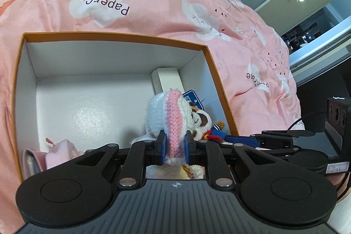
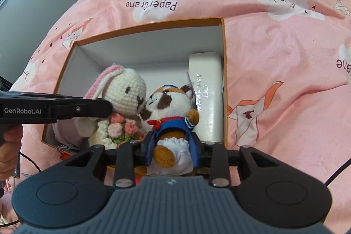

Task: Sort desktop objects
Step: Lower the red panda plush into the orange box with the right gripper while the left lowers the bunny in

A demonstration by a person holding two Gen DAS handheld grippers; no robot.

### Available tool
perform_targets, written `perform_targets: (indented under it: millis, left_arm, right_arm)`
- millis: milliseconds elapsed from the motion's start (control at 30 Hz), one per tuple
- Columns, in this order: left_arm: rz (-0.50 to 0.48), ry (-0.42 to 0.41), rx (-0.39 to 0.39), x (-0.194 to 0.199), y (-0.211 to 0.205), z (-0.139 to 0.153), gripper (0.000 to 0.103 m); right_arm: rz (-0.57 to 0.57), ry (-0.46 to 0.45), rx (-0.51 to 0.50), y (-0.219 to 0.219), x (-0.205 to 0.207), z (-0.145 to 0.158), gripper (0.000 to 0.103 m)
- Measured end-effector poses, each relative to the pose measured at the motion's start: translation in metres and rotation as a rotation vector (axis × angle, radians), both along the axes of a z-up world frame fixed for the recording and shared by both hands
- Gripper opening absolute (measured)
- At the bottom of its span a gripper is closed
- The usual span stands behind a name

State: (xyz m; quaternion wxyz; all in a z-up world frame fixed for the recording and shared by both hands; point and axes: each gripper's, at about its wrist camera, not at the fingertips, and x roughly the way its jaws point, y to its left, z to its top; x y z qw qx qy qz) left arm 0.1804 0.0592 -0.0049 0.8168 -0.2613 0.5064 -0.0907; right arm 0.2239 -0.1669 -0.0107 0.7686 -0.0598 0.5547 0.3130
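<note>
**Two plushies going into the orange box at once**

So the crochet bunny (image 2: pixel 124 91) hangs over the open orange box (image 2: pixel 224 71), pinched by one pink-and-white ear (image 1: pixel 174 124) in the left gripper (image 1: pixel 174 147), whose jaws are squeezed nearly together on that ear. In the right wrist view the bunny's head sits around 10 o'clock from the other toy, their faces touching, with its little yarn bouquet (image 2: pixel 119 127) below.

The sailor-suit hamster plush (image 2: pixel 170 115) is between the blue pads of the right gripper (image 2: pixel 173 147), lower body clamped on both sides, so those jaws are closed on it at a medium width.

Inside the box, a white rectangular case (image 2: pixel 206 93) lies along the right wall, at about 2 o'clock from the hamster. In the left wrist view there's something pink and soft (image 1: pixel 57 152) in the near left corner, around 8 o'clock. Can't tell what it is.

The box sits on a pink cloud-print blanket (image 2: pixel 274 58) with "PaperCrane" on it. A hand (image 2: pixel 8 146) shows at 9 o'clock.
</note>
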Motion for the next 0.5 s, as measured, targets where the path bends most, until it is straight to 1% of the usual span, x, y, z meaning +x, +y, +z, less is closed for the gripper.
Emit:
perform_targets:
  millis: [267, 400, 500]
  left_arm:
    - [-0.016, 0.035, 0.023, 0.007, -0.009, -0.008, 0.018]
    - [-0.061, 0.063, 0.052, 0.013, -0.010, -0.009, 0.019]
    - [-0.081, 0.085, 0.074, 0.016, -0.011, -0.011, 0.019]
  right_arm:
    - [0.013, 0.037, -0.013, -0.001, 0.005, -0.008, 0.034]
    - [0.048, 0.053, -0.020, 0.008, 0.002, -0.011, 0.034]
    - [0.089, 0.046, -0.046, 0.019, -0.002, -0.014, 0.035]
